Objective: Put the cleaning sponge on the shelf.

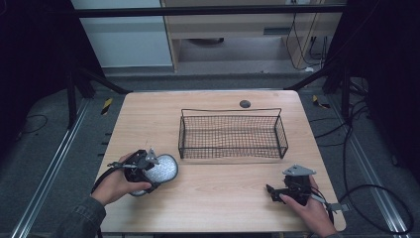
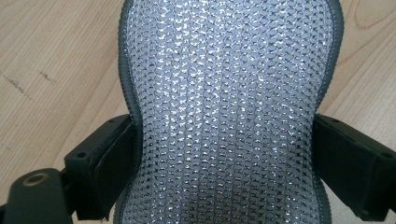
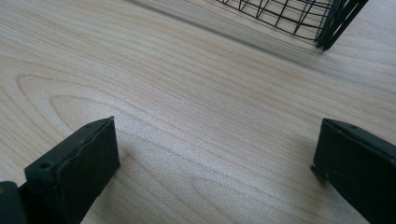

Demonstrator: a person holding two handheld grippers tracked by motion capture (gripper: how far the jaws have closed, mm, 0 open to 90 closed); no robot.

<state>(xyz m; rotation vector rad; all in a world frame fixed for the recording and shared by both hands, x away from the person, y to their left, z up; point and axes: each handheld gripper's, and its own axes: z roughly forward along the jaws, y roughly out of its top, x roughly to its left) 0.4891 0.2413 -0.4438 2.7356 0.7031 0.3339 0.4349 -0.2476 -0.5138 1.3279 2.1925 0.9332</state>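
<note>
Wooden desk [image 1: 218,193] with bare room across its front and middle | wire basket [image 1: 232,134] toward the far edge, well apart from both hands | silver sponge [image 1: 161,170] at front left, pinched at its waist by left gripper [image 1: 148,166] fingers | right gripper [image 1: 277,193] near front right edge, fingers spread wide over bare wood

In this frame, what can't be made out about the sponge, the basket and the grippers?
- Sponge: near end cut off by the left gripper view's bottom edge; in the high view the left gripper covers part.
- Wire basket: cut off by the right gripper view's top edge.
- Right gripper: jaws too small in the high view.
</note>
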